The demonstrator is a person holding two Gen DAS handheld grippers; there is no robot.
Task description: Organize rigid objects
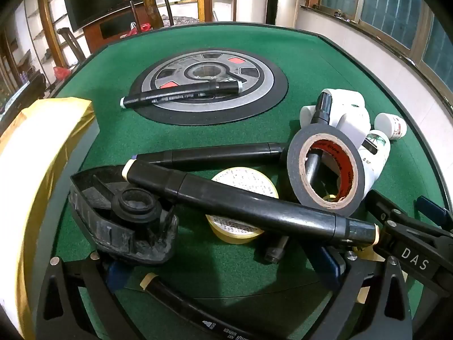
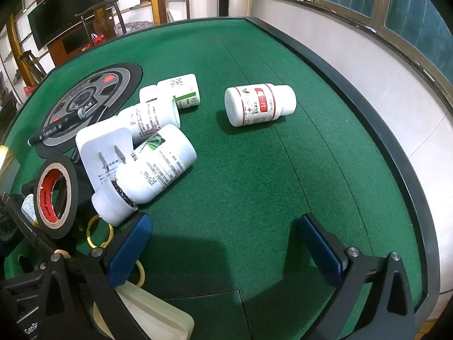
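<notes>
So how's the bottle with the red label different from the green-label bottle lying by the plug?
The red-label bottle lies alone on open felt; the green-label bottle sits in a cluster, against the white plug. Red print marks one, a green leaf picture the other. Their caps point opposite ways. Both are white, capped and on their sides.

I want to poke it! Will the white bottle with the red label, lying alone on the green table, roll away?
Probably: the bottle lies on its round side, free of the others. The felt table may slow it. It looks like stiff plastic, so it shouldn't squash.
</notes>
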